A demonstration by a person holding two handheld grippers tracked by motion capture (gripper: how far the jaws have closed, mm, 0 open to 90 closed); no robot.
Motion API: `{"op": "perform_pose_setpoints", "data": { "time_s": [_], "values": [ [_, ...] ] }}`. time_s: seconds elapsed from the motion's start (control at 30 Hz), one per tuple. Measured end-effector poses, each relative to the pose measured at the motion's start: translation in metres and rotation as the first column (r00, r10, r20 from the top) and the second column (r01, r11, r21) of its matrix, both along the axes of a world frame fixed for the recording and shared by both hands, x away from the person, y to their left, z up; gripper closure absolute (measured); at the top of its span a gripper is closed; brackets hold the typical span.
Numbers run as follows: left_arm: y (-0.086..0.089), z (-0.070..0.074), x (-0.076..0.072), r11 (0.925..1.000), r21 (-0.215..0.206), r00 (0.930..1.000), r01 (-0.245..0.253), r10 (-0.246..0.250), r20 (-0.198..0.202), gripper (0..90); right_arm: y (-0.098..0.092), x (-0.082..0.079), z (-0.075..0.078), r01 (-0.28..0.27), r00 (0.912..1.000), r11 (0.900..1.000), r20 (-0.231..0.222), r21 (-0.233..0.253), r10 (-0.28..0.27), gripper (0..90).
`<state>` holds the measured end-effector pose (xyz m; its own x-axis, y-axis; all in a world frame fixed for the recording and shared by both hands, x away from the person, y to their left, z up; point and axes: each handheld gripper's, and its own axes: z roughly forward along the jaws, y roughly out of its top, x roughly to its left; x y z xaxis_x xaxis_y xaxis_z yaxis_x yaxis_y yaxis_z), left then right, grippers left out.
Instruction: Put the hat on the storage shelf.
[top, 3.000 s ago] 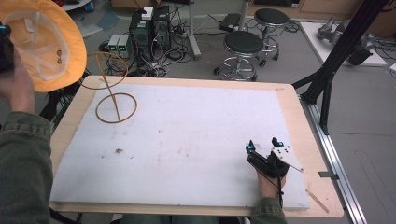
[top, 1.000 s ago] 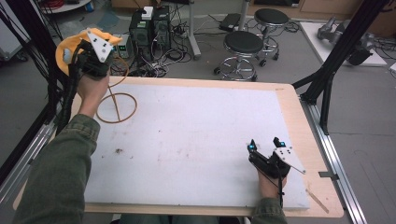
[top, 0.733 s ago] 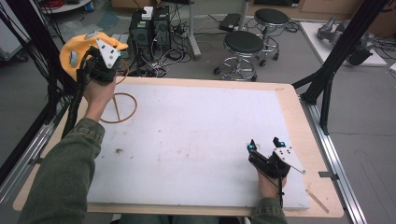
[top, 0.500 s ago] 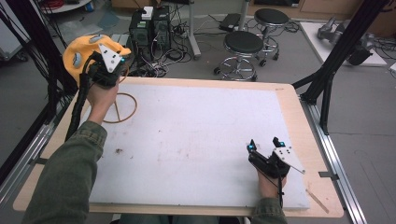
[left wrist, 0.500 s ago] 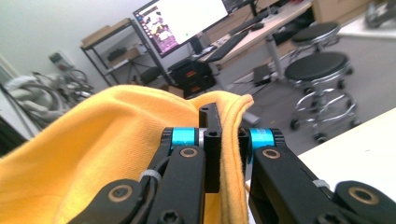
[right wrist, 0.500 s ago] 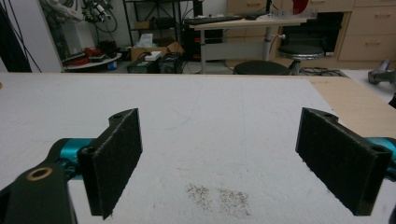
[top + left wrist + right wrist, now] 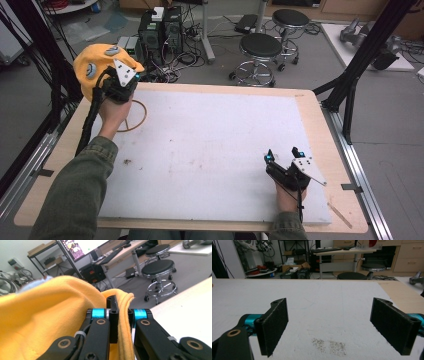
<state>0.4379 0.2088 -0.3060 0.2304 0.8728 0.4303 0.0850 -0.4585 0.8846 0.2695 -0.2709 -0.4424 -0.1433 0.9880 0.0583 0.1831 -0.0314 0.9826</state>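
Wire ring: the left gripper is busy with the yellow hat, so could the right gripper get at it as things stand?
Probably yes. The right gripper is open and empty, with bare table between it and the wire ring, but it sits at the opposite corner, so a long reach.

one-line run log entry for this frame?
left gripper: shut on yellow knit fabric hat | right gripper: open, idle on white foam-topped table

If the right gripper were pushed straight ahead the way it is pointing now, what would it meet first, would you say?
The right gripper, jaws wide open, points low across the white foam board. Its path looks free; only a patch of dark crumbs lies just ahead on the board. Beyond the far edge, a black round stool stands, though depth is unclear.
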Motion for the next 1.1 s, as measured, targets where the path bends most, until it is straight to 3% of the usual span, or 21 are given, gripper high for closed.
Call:
{"op": "perform_pose_setpoints", "data": {
  "time_s": [0.47, 0.8, 1.1],
  "values": [
    [0.002, -0.016, 0.001, 0.9999, -0.016, 0.9994, 0.004, -0.005, -0.033, 87.5, 0.0, 0.0, 0.0, 0.0, 1.0, 1.0, 0.0, 0.0, 0.0, 13.8],
    [0.002, -0.018, 0.002, 0.9999, -0.007, 0.999, 0.007, -0.008, -0.045, 86.2, 0.0, 0.0, 0.0, 0.0, 1.0, 1.0, 0.004, -0.002, 0.0, 13.8],
    [0.002, -0.015, 0.0, 0.9992, -0.032, 0.9989, 0.023, -0.024, -0.041, 64.4, -0.001, 0.0, 0.0, 0.001, 1.0, 1.0, 0.002, 0.007, -0.001, 13.8]
  ]
}}
